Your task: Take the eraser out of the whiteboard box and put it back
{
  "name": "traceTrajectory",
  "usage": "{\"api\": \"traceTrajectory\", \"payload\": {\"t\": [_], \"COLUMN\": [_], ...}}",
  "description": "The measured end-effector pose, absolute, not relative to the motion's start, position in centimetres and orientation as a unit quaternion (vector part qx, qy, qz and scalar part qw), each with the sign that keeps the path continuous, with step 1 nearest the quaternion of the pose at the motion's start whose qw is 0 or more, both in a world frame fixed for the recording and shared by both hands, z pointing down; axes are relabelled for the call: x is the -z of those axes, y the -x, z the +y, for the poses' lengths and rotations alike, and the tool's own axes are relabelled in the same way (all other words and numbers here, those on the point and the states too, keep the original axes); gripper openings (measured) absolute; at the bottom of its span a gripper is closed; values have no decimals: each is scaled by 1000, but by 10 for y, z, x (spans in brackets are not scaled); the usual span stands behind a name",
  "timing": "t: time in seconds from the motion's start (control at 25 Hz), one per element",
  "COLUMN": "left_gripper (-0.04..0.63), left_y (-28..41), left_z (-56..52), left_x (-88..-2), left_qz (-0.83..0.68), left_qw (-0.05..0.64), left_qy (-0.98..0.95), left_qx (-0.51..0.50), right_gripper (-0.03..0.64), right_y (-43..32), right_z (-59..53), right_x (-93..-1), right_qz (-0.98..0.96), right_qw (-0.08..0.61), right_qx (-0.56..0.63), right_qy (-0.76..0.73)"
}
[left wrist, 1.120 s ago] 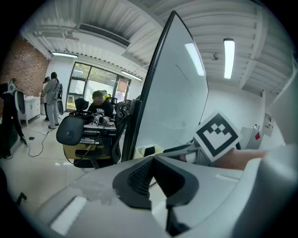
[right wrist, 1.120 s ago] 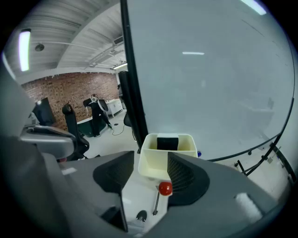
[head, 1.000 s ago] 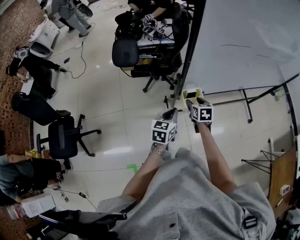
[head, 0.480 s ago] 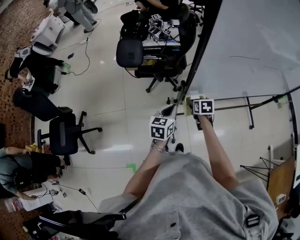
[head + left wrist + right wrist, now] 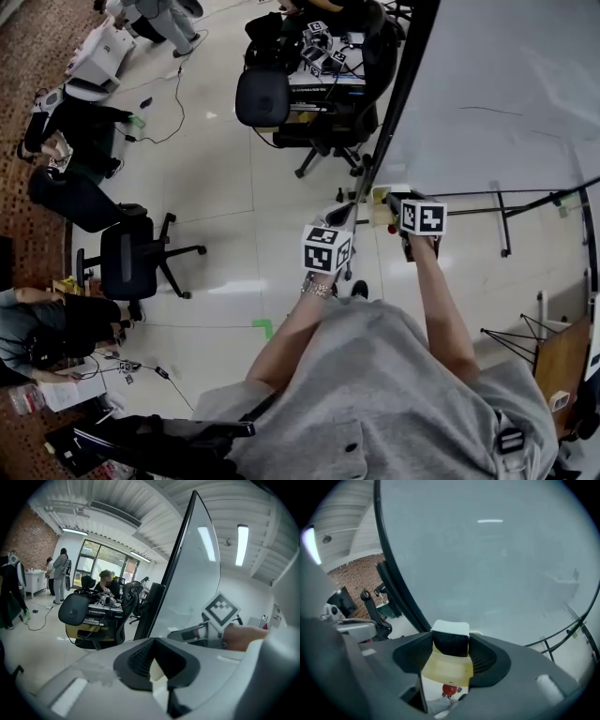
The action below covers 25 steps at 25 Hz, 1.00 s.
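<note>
The eraser (image 5: 450, 637), a black block with a white top, sits between the pads of my right gripper (image 5: 450, 644), which press on both its sides while the jaws are closing. It hangs just above the yellowish whiteboard box (image 5: 447, 670), where something red (image 5: 450, 689) lies. In the head view the box (image 5: 380, 199) hangs at the whiteboard's black frame (image 5: 394, 103), and my right gripper (image 5: 396, 203) is at its right side. My left gripper (image 5: 342, 218) is just left of the box. Its tips (image 5: 155, 656) meet, with nothing seen between them.
The whiteboard (image 5: 497, 84) fills the upper right, with its stand legs (image 5: 502, 220) on the floor. Behind the frame are a black office chair (image 5: 262, 98) and a cluttered desk (image 5: 319, 56). Another chair (image 5: 127, 267) and seated people (image 5: 56, 323) are at the left.
My right gripper has drawn a little to the right, away from the box. The left gripper has hardly shifted. The head view has tilted slightly.
</note>
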<state>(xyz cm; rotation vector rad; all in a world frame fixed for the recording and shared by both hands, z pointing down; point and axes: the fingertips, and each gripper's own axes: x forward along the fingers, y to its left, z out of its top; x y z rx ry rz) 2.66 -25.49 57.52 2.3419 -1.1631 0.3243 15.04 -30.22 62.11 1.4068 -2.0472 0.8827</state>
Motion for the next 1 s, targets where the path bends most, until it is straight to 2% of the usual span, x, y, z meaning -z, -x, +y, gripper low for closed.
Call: {"api": "traceTrajectory", "payload": {"t": [0.16,0.36,0.64,1.0], "left_gripper": [3,3,3,3], "left_y": [-31,-49,-52,-45], "left_z": [-255,-251,-248,-246], "left_x": [-578,-583,-585,-586], "left_qz": [-422,-405,-406,-420], "left_qw": [256,256,258,257], "left_qy": [-861,-869,-867,-861], "left_qx": [-122,-127,-128,-132], "right_gripper": [245,245,245,245], "right_y": [-153,-153,-144,-145], "right_z": [-286,-267,-253,-256], "right_x": [-565,-540,-566,-659], "right_qz": [-775,-783,-784,-753], "right_qw": [209,199,228,291], "right_qx": [-300,-298,-308,-333], "right_qy": [-516,-508,-489,-487]}}
